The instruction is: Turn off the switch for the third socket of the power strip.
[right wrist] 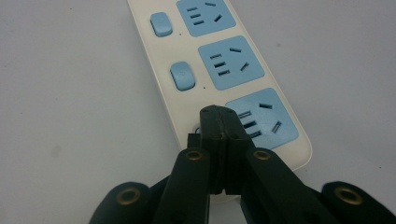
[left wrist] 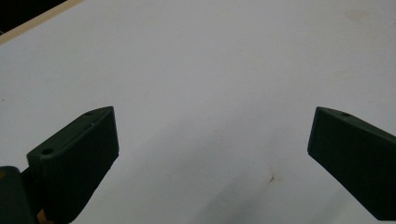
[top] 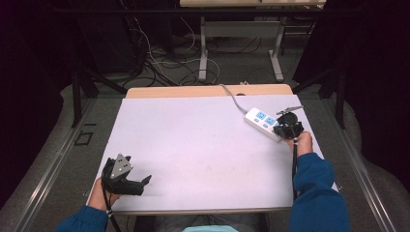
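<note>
1. Power strip lies at the desk's far right, long axis running diagonally, cord trailing off toward the far edge.
2. Your right gripper is closed, holding nothing, tips down on the nearest blue switch, the one beside the end socket.
3. Your left gripper is wide open, empty, well apart at the near left.
4. Right hand is nearer; I'd press straight down.

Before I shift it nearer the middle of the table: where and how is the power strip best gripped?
Probably across the power strip's two long sides, coming from above over the middle socket. It lies flat as a long, narrow bar, so the open left gripper could likely span its width; its cable trails from the far end.
</note>
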A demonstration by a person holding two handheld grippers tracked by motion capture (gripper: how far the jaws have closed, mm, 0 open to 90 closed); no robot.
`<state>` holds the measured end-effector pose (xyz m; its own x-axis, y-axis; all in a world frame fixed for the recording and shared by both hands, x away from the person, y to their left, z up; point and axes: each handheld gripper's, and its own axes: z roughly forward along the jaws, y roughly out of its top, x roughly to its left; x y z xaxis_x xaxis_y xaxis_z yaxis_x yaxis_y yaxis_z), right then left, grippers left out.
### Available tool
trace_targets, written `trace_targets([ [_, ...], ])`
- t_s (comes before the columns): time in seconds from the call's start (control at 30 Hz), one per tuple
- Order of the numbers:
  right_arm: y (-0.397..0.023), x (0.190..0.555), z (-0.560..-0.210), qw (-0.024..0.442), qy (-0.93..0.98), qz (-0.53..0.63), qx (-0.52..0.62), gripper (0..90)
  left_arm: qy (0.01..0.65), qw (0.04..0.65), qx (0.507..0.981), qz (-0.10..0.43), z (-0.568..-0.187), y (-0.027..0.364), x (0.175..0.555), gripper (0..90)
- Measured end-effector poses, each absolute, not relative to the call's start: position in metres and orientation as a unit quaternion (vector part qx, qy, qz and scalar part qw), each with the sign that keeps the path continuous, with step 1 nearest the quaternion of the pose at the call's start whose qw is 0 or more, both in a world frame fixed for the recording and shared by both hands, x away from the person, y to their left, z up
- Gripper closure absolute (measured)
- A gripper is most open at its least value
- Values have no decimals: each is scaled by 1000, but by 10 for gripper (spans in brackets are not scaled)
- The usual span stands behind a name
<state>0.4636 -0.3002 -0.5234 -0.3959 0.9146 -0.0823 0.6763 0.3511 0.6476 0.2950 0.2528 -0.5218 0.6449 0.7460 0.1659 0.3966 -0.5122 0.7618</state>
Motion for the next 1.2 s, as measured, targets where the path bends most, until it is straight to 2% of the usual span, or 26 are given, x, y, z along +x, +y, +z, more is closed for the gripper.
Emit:
trace_targets([
  [1.2, -299, 462, -524, 224, 786, 273, 507, 900, 342, 356, 835, 245, -521, 253, 295, 18],
])
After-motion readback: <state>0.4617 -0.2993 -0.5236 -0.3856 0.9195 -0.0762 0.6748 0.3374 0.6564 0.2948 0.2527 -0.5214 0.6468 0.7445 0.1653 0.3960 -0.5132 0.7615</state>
